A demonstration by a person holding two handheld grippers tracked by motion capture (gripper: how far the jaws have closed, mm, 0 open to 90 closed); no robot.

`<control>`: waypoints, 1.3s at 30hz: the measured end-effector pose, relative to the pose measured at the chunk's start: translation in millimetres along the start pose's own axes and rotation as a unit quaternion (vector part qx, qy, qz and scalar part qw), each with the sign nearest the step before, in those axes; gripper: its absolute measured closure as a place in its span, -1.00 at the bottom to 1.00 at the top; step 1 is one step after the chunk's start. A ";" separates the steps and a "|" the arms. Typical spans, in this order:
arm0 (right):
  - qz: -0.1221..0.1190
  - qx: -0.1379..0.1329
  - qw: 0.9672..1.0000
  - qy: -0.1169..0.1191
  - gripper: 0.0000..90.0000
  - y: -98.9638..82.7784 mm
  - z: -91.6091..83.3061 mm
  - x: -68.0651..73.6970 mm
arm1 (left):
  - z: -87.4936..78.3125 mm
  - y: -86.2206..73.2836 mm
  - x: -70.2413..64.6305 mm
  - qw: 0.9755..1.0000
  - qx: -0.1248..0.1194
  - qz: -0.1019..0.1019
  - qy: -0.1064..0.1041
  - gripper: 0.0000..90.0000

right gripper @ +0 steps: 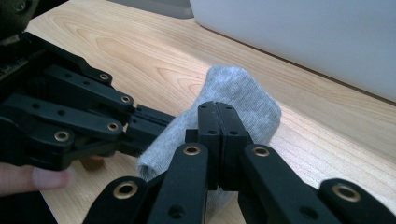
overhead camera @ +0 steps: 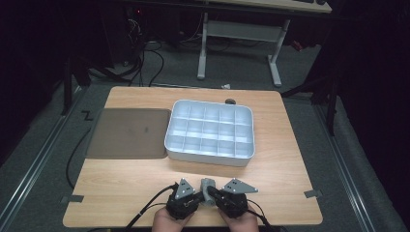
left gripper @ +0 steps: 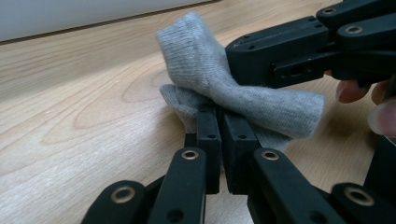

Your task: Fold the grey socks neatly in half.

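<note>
Black jaws of the left gripper (left gripper: 219, 122) are clamped on a grey sock (left gripper: 261, 100); the right gripper (right gripper: 217, 120) pinches its other end. Soft, light, probably stretchy knit; best held by bunched folds.

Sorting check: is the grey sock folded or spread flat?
Folded: the grey sock is doubled over, bunched between both shut grippers.

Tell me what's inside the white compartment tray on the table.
The white tray shows rows of small compartments, and those visible look empty. Its near wall hides the floor of the front row, so something small there cannot be ruled out. The grey sock sits outside it, between both grippers.
</note>
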State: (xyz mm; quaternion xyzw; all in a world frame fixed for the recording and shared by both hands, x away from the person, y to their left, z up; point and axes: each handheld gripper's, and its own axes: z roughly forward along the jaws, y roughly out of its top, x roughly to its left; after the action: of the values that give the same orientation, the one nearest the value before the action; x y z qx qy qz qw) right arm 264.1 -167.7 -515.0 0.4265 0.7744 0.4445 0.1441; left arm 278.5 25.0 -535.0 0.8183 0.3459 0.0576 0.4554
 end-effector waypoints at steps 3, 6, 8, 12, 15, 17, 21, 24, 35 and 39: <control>-0.004 -0.001 1.000 0.000 1.00 -0.8 0.6 1.7 | 0.0 -1.1 -2.1 1.000 -0.001 0.013 0.006 0.94; -0.006 0.001 1.000 -0.001 1.00 -3.1 3.1 1.6 | -0.6 -1.8 -1.6 1.000 0.002 0.019 0.006 0.94; -0.008 0.003 1.000 -0.004 1.00 -4.9 3.9 2.0 | -0.9 -1.9 -0.8 1.000 0.003 0.018 0.005 0.94; -0.014 0.008 1.000 -0.009 1.00 -7.3 5.9 2.6 | -1.2 -2.0 1.3 1.000 0.004 0.012 -0.001 0.92; -0.018 0.011 1.000 -0.013 1.00 -9.4 7.5 3.0 | -1.7 -2.0 3.7 1.000 0.006 0.003 -0.007 0.90; -0.019 0.013 1.000 -0.012 1.00 -9.7 7.9 2.6 | -2.1 -2.1 4.5 1.000 0.007 0.000 -0.008 0.88; -0.024 0.013 1.000 -0.010 1.00 -10.7 8.2 2.1 | -3.5 -2.3 7.0 1.000 0.008 -0.005 -0.012 0.82; -0.026 0.013 1.000 -0.009 1.00 -11.3 8.3 2.4 | -4.6 -1.9 7.9 1.000 0.009 -0.005 -0.011 0.79; -0.030 0.013 0.999 -0.006 1.00 -11.7 8.8 2.1 | -17.4 3.5 7.9 1.000 -0.019 0.001 0.010 0.87; -0.027 0.013 1.000 -0.004 1.00 -12.2 8.9 2.1 | -21.5 10.8 4.3 0.999 -0.050 0.000 0.019 0.95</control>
State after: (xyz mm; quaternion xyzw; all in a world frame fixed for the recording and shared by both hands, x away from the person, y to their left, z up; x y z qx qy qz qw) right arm 261.7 -164.0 -529.6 0.4089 0.7907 0.4287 0.1542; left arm 278.5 39.1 -515.1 0.7935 0.3507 0.0903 0.4890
